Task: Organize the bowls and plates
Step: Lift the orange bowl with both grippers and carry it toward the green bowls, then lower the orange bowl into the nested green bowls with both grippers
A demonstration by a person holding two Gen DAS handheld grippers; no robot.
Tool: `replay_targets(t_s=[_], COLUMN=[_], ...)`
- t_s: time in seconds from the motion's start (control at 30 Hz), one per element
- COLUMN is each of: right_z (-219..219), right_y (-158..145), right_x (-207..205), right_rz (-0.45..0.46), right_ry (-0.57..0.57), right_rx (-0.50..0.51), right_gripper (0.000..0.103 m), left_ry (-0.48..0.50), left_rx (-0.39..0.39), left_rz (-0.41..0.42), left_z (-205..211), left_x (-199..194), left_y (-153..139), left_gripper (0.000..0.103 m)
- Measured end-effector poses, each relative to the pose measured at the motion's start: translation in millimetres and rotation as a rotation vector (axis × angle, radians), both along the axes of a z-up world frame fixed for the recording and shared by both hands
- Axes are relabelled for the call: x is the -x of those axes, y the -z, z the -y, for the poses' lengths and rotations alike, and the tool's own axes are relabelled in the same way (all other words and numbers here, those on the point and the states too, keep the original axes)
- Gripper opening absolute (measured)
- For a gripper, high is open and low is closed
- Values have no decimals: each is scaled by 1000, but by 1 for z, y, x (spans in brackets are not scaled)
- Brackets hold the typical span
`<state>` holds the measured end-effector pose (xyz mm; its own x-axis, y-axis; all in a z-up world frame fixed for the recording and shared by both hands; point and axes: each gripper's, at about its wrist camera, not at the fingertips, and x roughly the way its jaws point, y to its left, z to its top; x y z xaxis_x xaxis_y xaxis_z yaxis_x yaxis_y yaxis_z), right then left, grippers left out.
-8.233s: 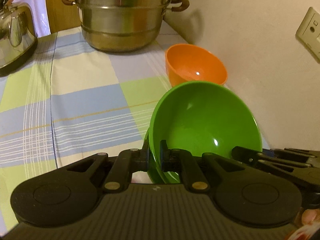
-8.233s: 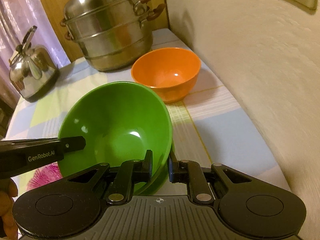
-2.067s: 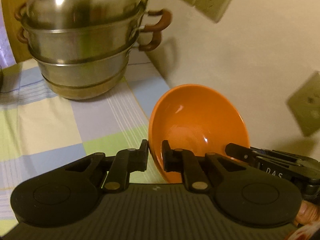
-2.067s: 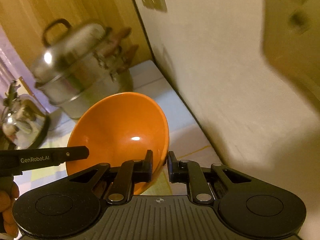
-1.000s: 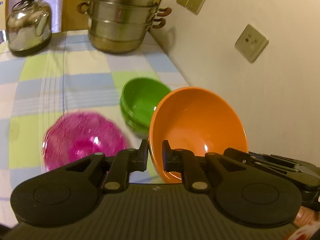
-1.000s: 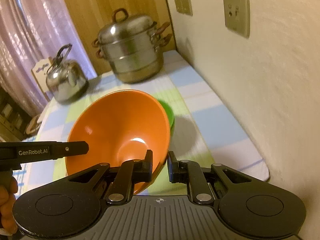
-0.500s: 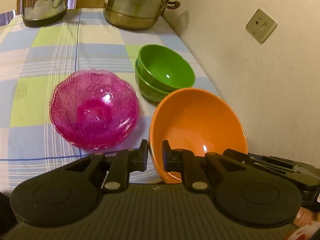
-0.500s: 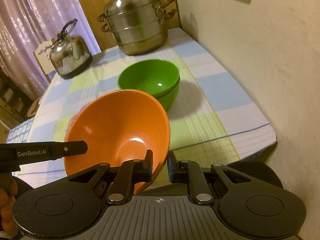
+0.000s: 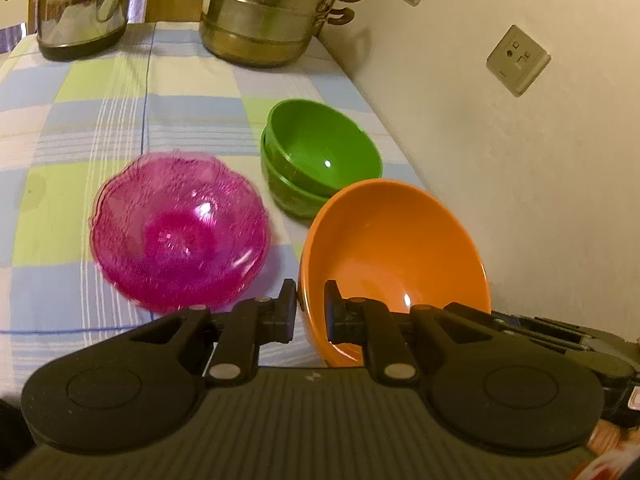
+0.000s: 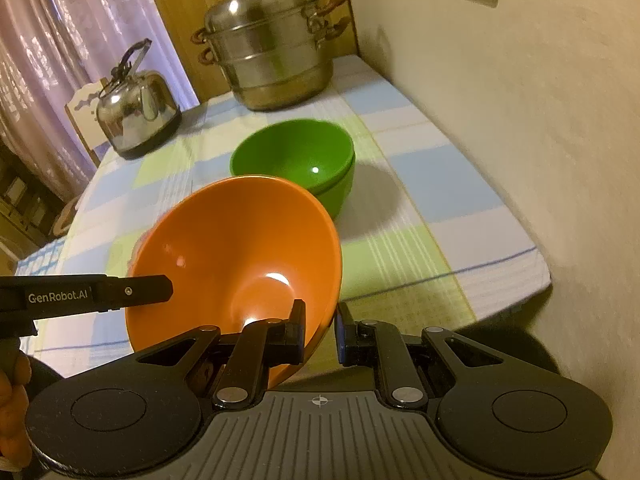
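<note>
The tabletop [image 9: 80,128] carries a steel steamer pot [image 9: 268,12] and a kettle [image 9: 80,8] at its far end. Nearer lie a pink glass bowl [image 9: 180,228] and two nested green bowls [image 9: 320,152]. An orange bowl [image 9: 392,248] hangs tilted, above the near edge, each hand-held gripper clamped on its rim: left [image 9: 310,312], right [image 10: 320,332].

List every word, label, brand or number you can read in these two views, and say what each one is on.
"GenRobot.AI": white lettering on the black arm of the left tool, seen in the right wrist view beside the orange bowl.
Small red-edged label at the right edge of the left wrist view: too cut off to read.
Wall socket: only pin holes, no text.
Nothing else legible.
</note>
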<state>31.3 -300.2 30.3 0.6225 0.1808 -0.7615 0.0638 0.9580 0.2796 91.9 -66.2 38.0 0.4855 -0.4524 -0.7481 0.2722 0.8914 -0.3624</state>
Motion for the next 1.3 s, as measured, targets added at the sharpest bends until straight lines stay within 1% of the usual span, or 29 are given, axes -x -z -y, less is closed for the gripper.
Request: replay_targets(t_s=[0.1, 0.23, 0.37, 0.47, 0.53, 0.63, 0.73, 0.83, 1.0, 1.17, 1.3], right_z=[5, 12, 21, 27, 31, 38, 40, 41, 42, 39, 35], right_y=[-7, -17, -25, -28, -27, -19, -8, 2, 19, 32, 36], right_x=[-9, -31, -63, -92, -112, -143, -169, -184, -197, -201, -202], right_rz=[17, 33, 45, 53, 51, 24, -3, -23, -53, -67, -68], right_ry=[5, 1, -3, -2, -1, 2, 4, 1, -12, -27, -33], right_rx=[0, 6, -4, -8, -11, -28, -16, -3, 12, 36, 51], right_gripper=[15, 15, 15, 15, 15, 15, 15, 15, 15, 15, 15], left_ry=[5, 10, 20, 26, 25, 27, 33, 42, 48, 45, 44], left_rx=[1, 1, -13, -18, -28, -42, -69, -95, -120, -124, -124], left_rz=[10, 23, 47, 46, 43, 38, 28, 23, 18, 7, 4], left_z=[5, 12, 21, 28, 33, 40, 47, 53, 56, 55, 54], left_x=[-11, -37, -71, -100, -121, -145, -166, -178, -184, -185, -187], left_y=[-6, -16, -27, -30, -29, -24, -15, -4, 12, 22, 26], left_gripper=[12, 12, 12, 12, 12, 12, 12, 12, 12, 12, 12])
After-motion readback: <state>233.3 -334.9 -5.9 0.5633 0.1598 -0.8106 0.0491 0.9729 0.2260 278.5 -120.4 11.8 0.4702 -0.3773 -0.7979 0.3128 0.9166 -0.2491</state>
